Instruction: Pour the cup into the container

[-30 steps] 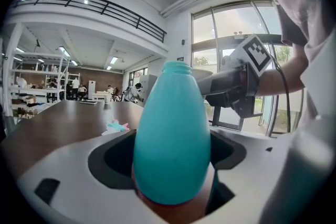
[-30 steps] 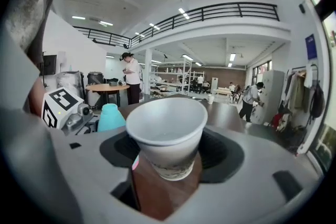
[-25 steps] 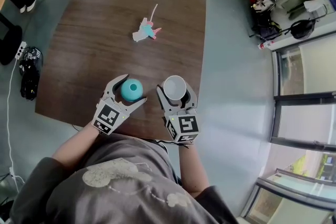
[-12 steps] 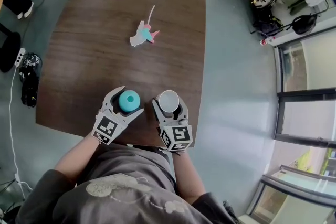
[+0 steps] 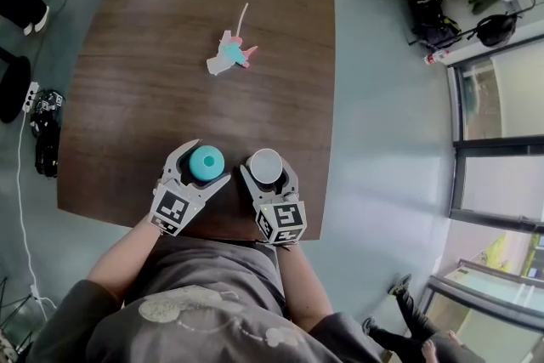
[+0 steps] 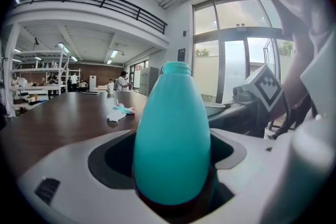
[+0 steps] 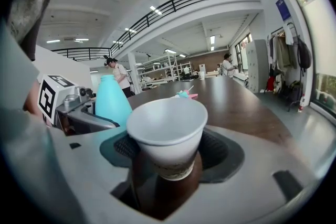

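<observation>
Head view – cup [image 5: 265, 167] rim, container [image 5: 206, 163] top, gripper views – gripped sides

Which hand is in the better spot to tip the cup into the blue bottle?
Right, probably. The right tongs hold the white cup upright, close beside the teal bottle, which stands neck-up in the left tongs. The left need only hold steady.
</observation>
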